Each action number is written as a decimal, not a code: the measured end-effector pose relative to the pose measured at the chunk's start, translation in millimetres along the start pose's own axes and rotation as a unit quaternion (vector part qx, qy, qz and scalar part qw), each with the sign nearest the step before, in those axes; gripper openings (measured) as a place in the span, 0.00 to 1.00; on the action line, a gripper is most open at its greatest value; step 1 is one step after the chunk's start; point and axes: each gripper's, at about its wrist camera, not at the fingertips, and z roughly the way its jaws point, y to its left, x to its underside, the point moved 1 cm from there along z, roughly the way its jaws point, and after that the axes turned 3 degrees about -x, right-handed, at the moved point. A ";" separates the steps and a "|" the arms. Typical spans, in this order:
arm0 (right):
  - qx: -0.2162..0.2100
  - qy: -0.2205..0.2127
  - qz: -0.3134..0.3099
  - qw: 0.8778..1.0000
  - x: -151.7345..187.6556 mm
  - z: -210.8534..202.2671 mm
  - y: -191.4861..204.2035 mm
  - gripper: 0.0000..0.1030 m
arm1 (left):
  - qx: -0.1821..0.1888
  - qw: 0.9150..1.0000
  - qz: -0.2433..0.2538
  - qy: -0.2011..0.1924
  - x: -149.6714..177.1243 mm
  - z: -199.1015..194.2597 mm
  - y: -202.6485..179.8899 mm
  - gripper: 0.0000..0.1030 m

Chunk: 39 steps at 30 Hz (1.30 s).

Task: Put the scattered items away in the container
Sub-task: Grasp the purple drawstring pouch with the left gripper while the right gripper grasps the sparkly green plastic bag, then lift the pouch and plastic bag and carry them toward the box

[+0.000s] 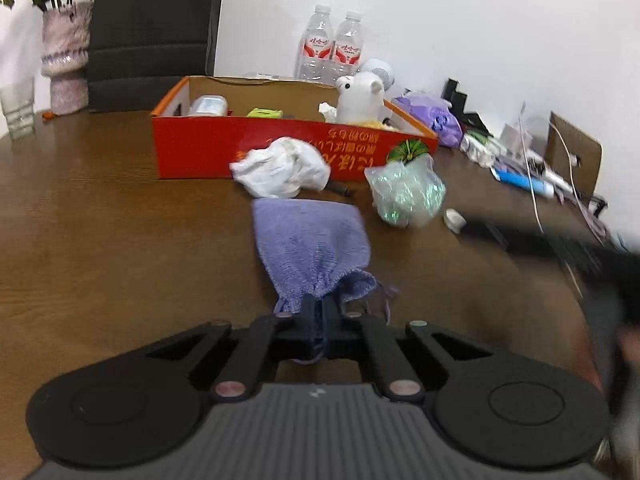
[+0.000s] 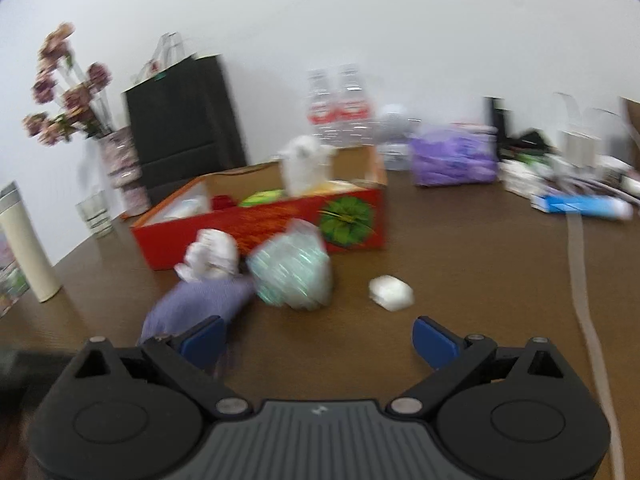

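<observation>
My left gripper is shut on the gathered end of a purple knitted pouch, which lies on the brown table; the pouch also shows in the right wrist view. Beyond it lie a crumpled white cloth and a shiny green plastic bag, both in front of the red cardboard box. The box holds a white plush toy and small items. A small white case lies on the table ahead of my right gripper, which is open and empty.
Two water bottles stand behind the box. A vase of flowers, a glass and a black chair are at the back left. A purple bag, cables and clutter fill the right side.
</observation>
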 end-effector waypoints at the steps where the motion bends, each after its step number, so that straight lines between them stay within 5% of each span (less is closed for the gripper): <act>1: -0.009 0.000 -0.004 1.000 -7.0 12.1 4.7 0.97 | -0.005 1.000 0.005 0.002 4.4 -5.9 2.7 0.04; 3: -0.017 0.006 -0.006 1.000 -18.5 37.7 10.6 0.95 | -0.003 1.000 0.008 0.006 9.8 -16.1 6.7 0.07; 5: -0.009 0.027 -0.002 1.000 -26.6 64.2 13.2 0.82 | 0.016 1.000 0.005 -0.007 9.9 -26.6 8.9 0.28; 6: -0.007 0.038 -0.004 0.999 -28.7 74.7 13.9 0.75 | 0.022 0.999 0.002 -0.023 8.4 -31.4 9.3 0.68; 7: -0.002 0.047 -0.008 0.999 -29.2 82.0 14.4 0.53 | 0.023 0.999 0.004 -0.037 6.5 -35.0 9.1 0.88; 8: 0.003 0.052 -0.012 0.999 -27.6 85.2 15.0 0.41 | 0.020 0.998 0.013 -0.051 3.8 -36.5 7.5 0.89; 10: 0.010 0.046 -0.016 0.999 -23.4 76.5 14.9 0.40 | 0.013 0.998 0.032 -0.059 -4.5 -29.0 2.8 0.88; 14: 0.011 0.028 -0.021 0.999 -8.0 35.5 6.9 0.40 | -0.009 1.000 -0.001 0.010 -24.2 21.5 -5.2 0.88; 17: 0.027 0.033 -0.019 0.999 10.6 4.7 -0.3 0.41 | -0.018 1.000 -0.006 0.024 -27.2 42.5 -14.5 0.88; 18: 0.034 0.034 -0.023 0.999 17.1 -4.6 -0.5 0.41 | -0.015 1.000 -0.007 0.024 -23.7 42.6 -15.6 0.81; 19: 0.042 0.034 -0.029 0.998 23.5 -14.4 0.6 0.45 | -0.012 1.000 -0.008 0.023 -21.1 42.7 -17.0 0.63; 21: 0.044 0.030 -0.038 0.998 31.4 -32.3 5.5 0.54 | -0.014 1.000 -0.003 0.014 -15.3 37.8 -19.5 0.48; 25: 0.024 0.013 -0.046 0.999 37.0 -57.2 15.0 0.78 | 0.002 1.000 -0.011 0.013 -1.8 19.1 -13.4 0.43; 30: 0.008 0.018 -0.045 0.999 40.5 -63.8 14.3 0.79 | -0.009 1.000 -0.002 0.014 18.0 -12.3 -5.6 0.50; 33: 0.003 0.029 -0.027 0.999 41.4 -57.8 5.4 0.72 | -0.014 1.000 -0.007 0.014 22.7 -14.9 -3.0 0.55; 35: 0.020 0.046 -0.014 0.999 40.9 -45.7 -0.9 0.55 | -0.020 1.000 -0.009 0.012 20.3 -11.4 -4.4 0.45; 39: 0.051 0.043 -0.024 0.997 40.1 -36.7 -0.7 0.45 | -0.022 1.000 -0.006 -0.004 16.7 -15.7 -11.0 0.28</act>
